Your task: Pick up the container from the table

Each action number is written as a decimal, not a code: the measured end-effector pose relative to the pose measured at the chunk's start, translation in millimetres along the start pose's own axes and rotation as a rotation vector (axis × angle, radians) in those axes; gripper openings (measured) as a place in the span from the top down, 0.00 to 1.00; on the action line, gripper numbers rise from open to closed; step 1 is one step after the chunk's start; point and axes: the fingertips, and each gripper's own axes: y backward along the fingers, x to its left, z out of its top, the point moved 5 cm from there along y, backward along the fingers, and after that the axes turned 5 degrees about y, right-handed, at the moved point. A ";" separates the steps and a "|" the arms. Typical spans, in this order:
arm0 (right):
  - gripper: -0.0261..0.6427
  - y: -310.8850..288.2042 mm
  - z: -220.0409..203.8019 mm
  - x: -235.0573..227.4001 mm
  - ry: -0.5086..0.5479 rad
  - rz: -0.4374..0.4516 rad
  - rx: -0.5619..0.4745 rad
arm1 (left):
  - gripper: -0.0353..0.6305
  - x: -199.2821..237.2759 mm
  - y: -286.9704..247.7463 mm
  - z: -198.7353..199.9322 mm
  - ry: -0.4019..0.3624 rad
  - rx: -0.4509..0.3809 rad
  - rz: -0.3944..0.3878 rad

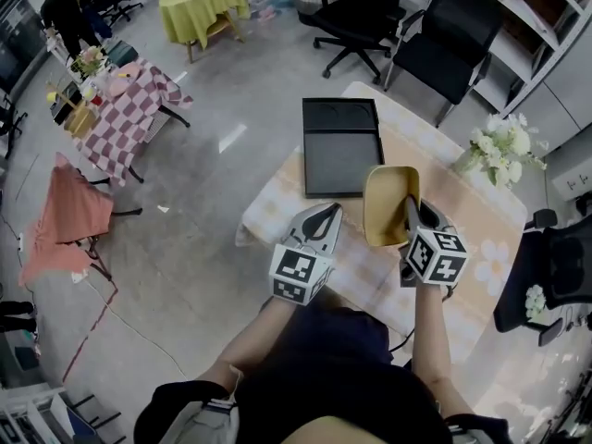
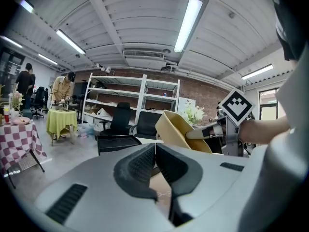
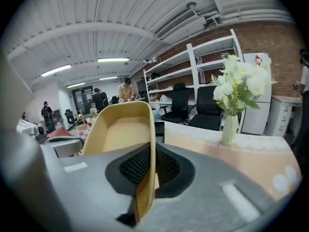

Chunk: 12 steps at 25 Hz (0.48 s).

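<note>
Right tool point(image 1: 413, 218): pinching one wall of the tan container point(image 1: 387, 202), which hangs tilted just ahead of it, clear of the desk point(image 1: 467, 213).
Left tool point(image 1: 324, 215): jaws together, empty.
Risk: the single-wall pinch may let the container swing or slip.

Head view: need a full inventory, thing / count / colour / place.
container: 1, tan, held above the table, one wall pinched by the right gripper
table: 1, peach patterned cloth, in front of the person
black tray: 1, black, two sections, table's far end
flower vase: 1, white blooms, table's far right corner
office chairs: at least 3, black, two beyond the table, one at its right
checked table: 1, pink and white, left
green table: 1, yellow-green cloth, top
salmon cloth: 1, draped on a stand, far left
left gripper: 1, grey, jaws together, empty
right gripper: 1, grey, shut on the container
</note>
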 end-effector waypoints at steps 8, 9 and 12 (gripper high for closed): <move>0.95 26.9 -13.5 5.7 -0.175 -0.183 -0.138 | 0.93 -9.6 0.3 -0.4 -0.023 -0.020 -0.038; 0.95 29.9 -15.6 6.2 -0.193 -0.197 -0.149 | 0.93 -9.4 0.7 -0.4 -0.025 -0.021 -0.038; 0.95 36.2 -18.9 8.2 -0.230 -0.218 -0.175 | 0.93 -8.7 1.6 -0.9 -0.031 -0.024 -0.038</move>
